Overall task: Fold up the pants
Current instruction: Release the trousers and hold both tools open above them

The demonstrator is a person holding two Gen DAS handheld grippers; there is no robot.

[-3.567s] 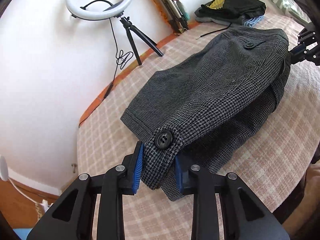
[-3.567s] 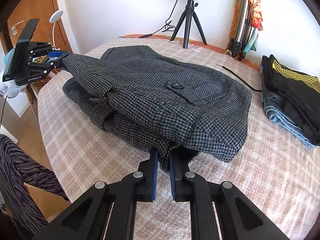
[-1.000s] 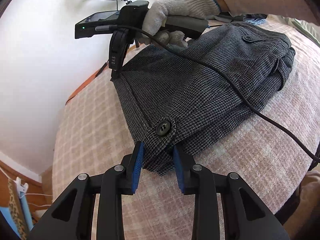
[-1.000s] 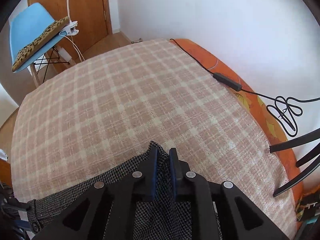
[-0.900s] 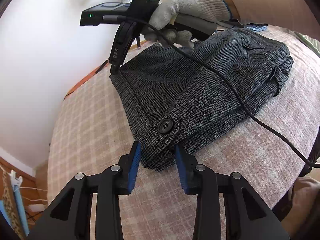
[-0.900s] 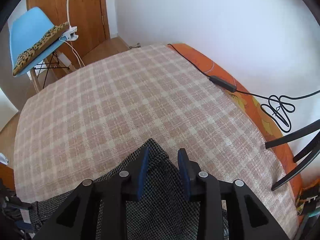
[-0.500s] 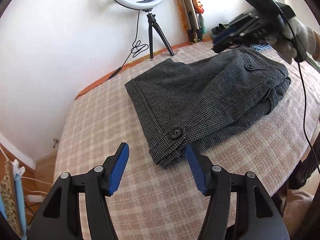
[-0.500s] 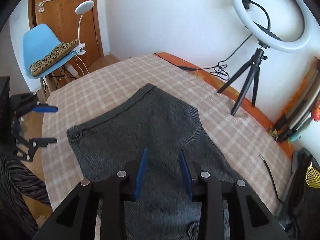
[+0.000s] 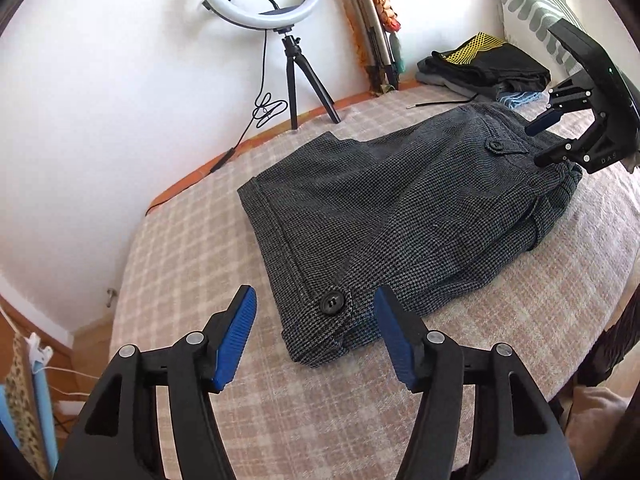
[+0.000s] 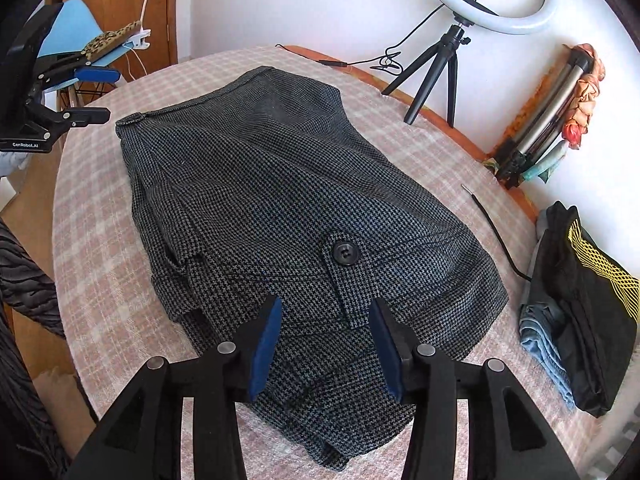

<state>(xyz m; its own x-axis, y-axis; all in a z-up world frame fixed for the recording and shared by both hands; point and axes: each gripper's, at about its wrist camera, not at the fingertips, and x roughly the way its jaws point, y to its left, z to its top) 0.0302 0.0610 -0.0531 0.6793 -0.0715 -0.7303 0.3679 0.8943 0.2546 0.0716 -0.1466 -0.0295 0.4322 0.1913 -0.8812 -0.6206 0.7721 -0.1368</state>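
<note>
Pants (image 9: 404, 216) folded, grey houndstooth wool, black buttons, both grippers' jaws wide, empty.

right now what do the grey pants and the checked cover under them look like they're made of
Grey houndstooth pants: apparently a thick woven cloth, perhaps wool or a blend, matte; the fine check looks woven in and the folds hold bulky edges. Its round black button seems glossy plastic. Pink and cream checked table cover: a coarse, matte woven textile, judging by its nubby grid; the fibre cannot be told.
</note>
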